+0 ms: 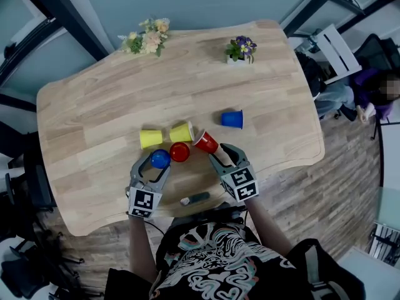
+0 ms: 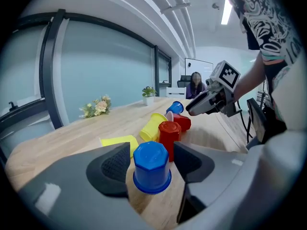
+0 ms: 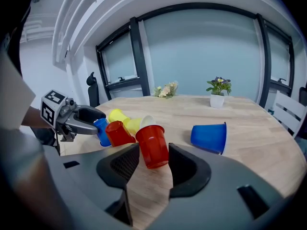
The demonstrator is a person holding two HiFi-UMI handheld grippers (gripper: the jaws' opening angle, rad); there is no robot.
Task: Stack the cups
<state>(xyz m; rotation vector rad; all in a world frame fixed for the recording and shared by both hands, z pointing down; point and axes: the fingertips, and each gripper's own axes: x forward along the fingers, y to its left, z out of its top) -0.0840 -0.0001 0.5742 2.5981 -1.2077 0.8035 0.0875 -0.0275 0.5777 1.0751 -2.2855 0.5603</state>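
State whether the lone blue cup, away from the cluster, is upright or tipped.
Tipped: the blue cup lies on its side on the table, its open mouth facing sideways.

Soft, cool light comes through the frosted glass walls (image 3: 211,51), and a ceiling strip light (image 2: 224,13) glares white in the left gripper view. The bench (image 1: 94,105) is evenly bright — the cups (image 1: 179,151) cast only faint, short shadows on it. In the head view the floor (image 1: 350,192) and the lower corners fall dim. Both gripper views are fisheye — black corners, bowed window frames, and a slightly soft grey foreground. The far room looks hazy.
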